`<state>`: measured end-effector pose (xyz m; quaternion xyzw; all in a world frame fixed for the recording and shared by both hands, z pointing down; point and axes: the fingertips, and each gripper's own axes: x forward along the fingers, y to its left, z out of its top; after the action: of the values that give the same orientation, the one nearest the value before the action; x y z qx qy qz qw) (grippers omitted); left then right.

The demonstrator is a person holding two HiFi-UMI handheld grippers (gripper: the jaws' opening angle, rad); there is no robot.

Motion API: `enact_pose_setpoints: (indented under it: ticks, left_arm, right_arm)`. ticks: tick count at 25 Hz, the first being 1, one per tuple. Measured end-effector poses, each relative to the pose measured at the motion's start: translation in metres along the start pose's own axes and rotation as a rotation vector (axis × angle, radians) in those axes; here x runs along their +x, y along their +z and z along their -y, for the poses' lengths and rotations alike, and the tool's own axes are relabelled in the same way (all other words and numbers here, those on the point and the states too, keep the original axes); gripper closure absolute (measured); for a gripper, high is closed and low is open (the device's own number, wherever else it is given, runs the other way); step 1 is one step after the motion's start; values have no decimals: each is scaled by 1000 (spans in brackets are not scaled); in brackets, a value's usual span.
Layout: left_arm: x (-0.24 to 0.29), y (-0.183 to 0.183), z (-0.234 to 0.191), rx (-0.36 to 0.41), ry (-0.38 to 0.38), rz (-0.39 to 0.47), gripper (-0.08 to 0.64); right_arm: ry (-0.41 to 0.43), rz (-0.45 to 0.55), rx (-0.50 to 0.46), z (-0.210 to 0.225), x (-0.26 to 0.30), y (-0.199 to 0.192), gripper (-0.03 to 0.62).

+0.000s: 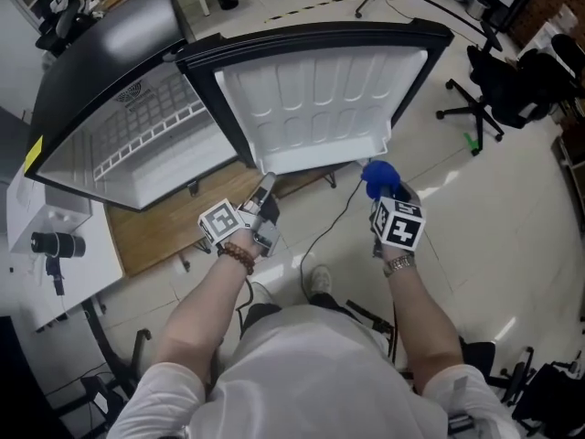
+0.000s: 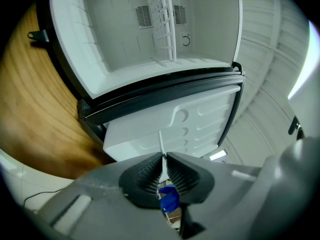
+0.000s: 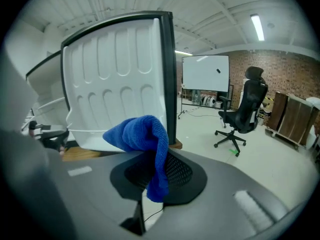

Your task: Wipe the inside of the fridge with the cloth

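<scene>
A small fridge (image 1: 137, 144) stands open, its white inside with a wire shelf (image 2: 162, 19) showing in the left gripper view. Its door (image 1: 320, 99) is swung wide, and the ribbed white liner (image 3: 115, 84) faces me. My right gripper (image 1: 384, 190) is shut on a blue cloth (image 3: 145, 139), which bunches above the jaws and hangs down between them just in front of the door's lower edge. My left gripper (image 1: 267, 186) is shut and holds nothing; its tips (image 2: 163, 158) point at the door's lower edge. The cloth (image 1: 377, 176) also shows in the head view.
The fridge sits on a wooden board (image 1: 174, 227) on a pale floor. A black cable (image 1: 334, 227) runs across the floor below the door. Black office chairs (image 1: 498, 90) stand to the right, a white table with a camera (image 1: 57, 245) to the left. A whiteboard (image 3: 205, 76) stands behind.
</scene>
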<state>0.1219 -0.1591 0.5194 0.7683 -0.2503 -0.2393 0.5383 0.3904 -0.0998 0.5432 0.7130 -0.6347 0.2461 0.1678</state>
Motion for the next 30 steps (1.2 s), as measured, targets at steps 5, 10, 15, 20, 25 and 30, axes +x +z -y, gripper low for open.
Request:
enact_pose_setpoints:
  ticks: [5, 10, 15, 20, 25, 30]
  left_arm:
    - [-3, 2, -30, 22, 81, -6, 534]
    - [0, 6, -48, 36, 126, 3, 534]
    - [5, 14, -55, 52, 136, 18, 534]
    - [7, 14, -56, 62, 141, 29, 532]
    - [7, 14, -56, 66, 179, 59, 528]
    - [7, 14, -56, 70, 207, 91, 525]
  right_arm:
    - [140, 29, -78, -48, -17, 13, 554]
    - [244, 48, -141, -86, -24, 26, 554]
    - [289, 54, -175, -100, -23, 35, 554]
    - [319, 55, -197, -102, -17, 41, 554]
    - [357, 50, -217, -107, -13, 46, 554]
    - [410, 41, -241, -115, -10, 48, 554]
